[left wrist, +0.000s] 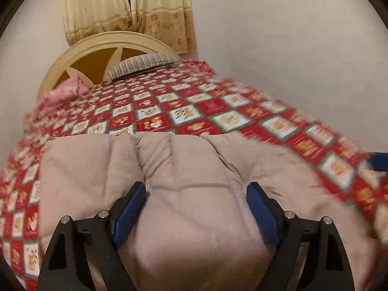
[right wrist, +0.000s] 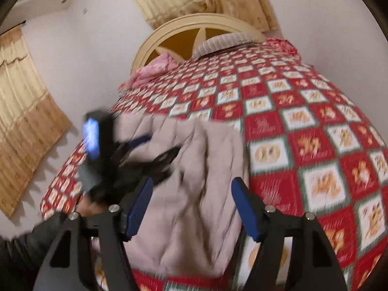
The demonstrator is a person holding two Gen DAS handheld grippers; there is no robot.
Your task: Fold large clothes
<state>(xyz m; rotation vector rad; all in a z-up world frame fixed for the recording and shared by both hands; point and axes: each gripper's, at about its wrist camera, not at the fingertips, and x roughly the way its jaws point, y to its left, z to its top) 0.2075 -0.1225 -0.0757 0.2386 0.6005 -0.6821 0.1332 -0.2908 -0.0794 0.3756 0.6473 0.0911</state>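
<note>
Fingers of the left gripper [left wrist: 196,194] stand wide apart and released; each carries one blue pad, two pads in all, and neither pad presses on anything. The beige garment [left wrist: 184,181] lies under and ahead of them, filling the gap between the pads and reaching past both fingertips. Whether the fingers touch the cloth below cannot be told from the blur.

Fingers of the right gripper [right wrist: 191,189] are likewise spread and released, with two blue pads and nothing clamped. The same garment [right wrist: 194,169] lies between and ahead of them, its right edge close to the right fingertip.

View differences:
- Right wrist view only: the whole left gripper [right wrist: 155,155], blurred, over the left part of the garment; a dark sleeve [right wrist: 26,249] at lower left; a second curtain [right wrist: 24,111] on the left-hand wall.
- Left wrist view only: the garment's full width, folded into one broad rectangular stack with several creases; a blue bar at the right edge [left wrist: 378,161], probably part of the other gripper.

Counts:
- Garment: one.
- Grippers: two.
- Bed [left wrist: 218,111]: one, covered in red and white checks.
- Grey striped pillow [left wrist: 143,65]: one, at the headboard [left wrist: 97,48].
- Pink cloth [left wrist: 60,94]: one bundle, left of the pillow.
- Curtains: one behind the headboard [left wrist: 128,7] in both views, plus the one on the left-hand wall.

The garment rests on the near end of the bed, well apart from the pillow.
</note>
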